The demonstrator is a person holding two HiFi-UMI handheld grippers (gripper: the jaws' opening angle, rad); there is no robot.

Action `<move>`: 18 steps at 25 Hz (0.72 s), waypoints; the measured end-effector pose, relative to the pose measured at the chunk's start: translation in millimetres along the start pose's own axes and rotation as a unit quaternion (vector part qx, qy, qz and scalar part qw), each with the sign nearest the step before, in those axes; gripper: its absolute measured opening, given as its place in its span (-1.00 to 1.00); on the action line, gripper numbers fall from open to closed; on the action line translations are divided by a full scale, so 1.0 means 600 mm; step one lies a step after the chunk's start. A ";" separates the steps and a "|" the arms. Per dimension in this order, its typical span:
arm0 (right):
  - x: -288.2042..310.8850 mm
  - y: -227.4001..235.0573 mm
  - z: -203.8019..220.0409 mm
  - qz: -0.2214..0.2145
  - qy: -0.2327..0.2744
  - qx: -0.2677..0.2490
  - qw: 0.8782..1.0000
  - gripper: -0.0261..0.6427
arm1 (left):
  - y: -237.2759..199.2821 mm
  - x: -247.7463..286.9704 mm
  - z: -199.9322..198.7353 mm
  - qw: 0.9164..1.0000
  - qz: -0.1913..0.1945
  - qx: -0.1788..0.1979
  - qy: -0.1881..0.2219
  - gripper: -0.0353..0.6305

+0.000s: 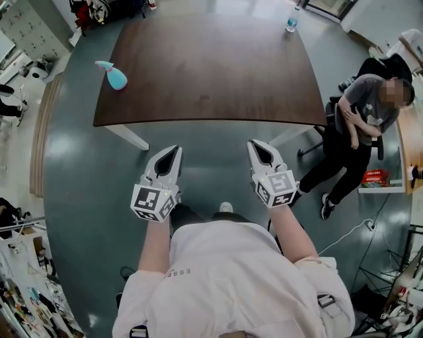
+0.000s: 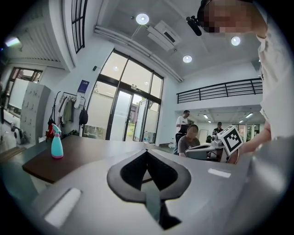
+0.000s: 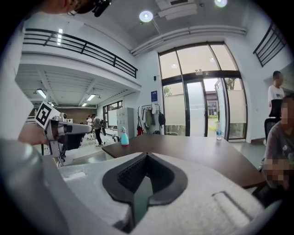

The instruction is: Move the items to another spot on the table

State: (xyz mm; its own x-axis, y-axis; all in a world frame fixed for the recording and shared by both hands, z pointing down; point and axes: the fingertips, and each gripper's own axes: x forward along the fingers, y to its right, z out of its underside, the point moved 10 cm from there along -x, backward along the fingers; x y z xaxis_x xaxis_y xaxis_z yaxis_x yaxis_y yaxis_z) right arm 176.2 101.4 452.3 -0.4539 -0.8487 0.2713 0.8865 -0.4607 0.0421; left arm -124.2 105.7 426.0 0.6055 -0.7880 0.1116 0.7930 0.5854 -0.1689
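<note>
Well, spray bottle [image 1: 114, 76] stood upright nr left edge of table [image 1: 211, 72]. Prob. light, stiff plastic, bit slick; best taken round the body, below the trigger. It sat well ahead of left gripper [image 1: 176, 150] & right gripper [image 1: 253, 143], both w/ jaws together, empty, short of the table.

1 spray bottle [image 1: 114, 76], 1 water bottle [image 1: 293, 20]
</note>
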 end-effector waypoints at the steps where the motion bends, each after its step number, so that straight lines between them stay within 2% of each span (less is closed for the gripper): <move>1: -0.006 0.003 0.000 -0.001 0.002 -0.002 1.000 -0.95 | 0.007 0.002 -0.001 1.000 -0.002 0.002 0.000 -0.84; 7: -0.023 0.006 -0.001 -0.006 0.016 -0.012 1.000 -0.95 | 0.031 0.001 -0.006 1.000 -0.016 0.022 0.002 -0.84; 18: -0.021 -0.002 0.002 -0.015 0.017 0.001 1.000 -0.95 | 0.037 -0.006 0.004 1.000 -0.013 0.022 -0.003 -0.84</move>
State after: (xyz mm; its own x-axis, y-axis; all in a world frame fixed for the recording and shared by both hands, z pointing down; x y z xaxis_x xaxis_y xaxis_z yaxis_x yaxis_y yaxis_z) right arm 180.9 112.7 450.1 -0.4840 -0.8426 0.2361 0.8721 -0.4867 0.0509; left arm -108.6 122.0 424.2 0.5842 -0.8025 0.1213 0.8111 0.5720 -0.1220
